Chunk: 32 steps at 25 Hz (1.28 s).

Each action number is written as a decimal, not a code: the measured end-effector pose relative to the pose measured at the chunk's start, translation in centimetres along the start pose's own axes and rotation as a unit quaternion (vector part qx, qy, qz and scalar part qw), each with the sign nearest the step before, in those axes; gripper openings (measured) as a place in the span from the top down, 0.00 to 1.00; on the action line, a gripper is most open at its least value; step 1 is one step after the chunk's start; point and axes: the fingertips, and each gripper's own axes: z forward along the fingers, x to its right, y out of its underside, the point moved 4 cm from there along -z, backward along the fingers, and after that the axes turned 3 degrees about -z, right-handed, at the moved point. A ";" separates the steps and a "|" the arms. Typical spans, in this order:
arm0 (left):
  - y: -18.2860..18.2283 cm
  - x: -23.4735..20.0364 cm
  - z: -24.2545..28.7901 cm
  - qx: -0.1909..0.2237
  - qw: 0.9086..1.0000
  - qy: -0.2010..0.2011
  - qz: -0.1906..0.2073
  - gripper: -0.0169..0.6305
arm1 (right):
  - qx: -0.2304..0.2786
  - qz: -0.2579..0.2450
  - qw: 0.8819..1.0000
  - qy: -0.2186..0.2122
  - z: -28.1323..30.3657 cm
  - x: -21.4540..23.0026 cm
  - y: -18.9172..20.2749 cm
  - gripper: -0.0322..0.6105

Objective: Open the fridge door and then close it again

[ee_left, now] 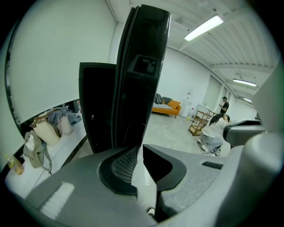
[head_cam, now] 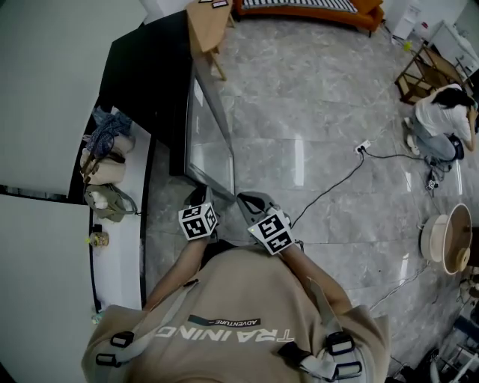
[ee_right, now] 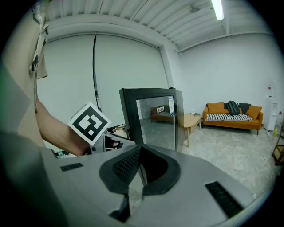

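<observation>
Fridge door (head_cam: 209,142) stands open. Left hand-held gripper (ee_left: 138,150), near its edge, has jaws slightly apart and empty. Right hand-held gripper (ee_right: 141,149) has jaws together.

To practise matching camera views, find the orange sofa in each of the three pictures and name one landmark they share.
Head view: sofa along the top edge, right of centre.
Left gripper view: sofa small, at mid-height, just right of centre.
Right gripper view: sofa at the right, against the far wall.
Shared landmark: the fridge door, left of the sofa in all three.
</observation>
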 end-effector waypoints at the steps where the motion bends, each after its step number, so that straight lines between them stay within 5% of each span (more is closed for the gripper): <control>1: 0.0 0.4 0.1 0.003 1.000 -0.005 -0.008 0.92 | -0.001 -0.001 1.000 -0.004 -0.4 0.5 0.1 0.96; 10: 0.2 2.3 0.6 -0.011 1.000 -0.009 -0.003 0.92 | 0.003 0.026 0.999 -0.024 -0.7 1.7 0.6 0.96; 22: 0.3 2.8 0.5 -0.009 0.999 0.036 -0.021 0.93 | -0.037 0.016 0.999 0.017 0.2 2.7 -1.1 0.96; 32: 0.4 3.2 0.5 -0.022 0.997 0.062 -0.038 0.95 | -0.049 0.074 0.996 0.015 2.2 3.0 -1.6 0.96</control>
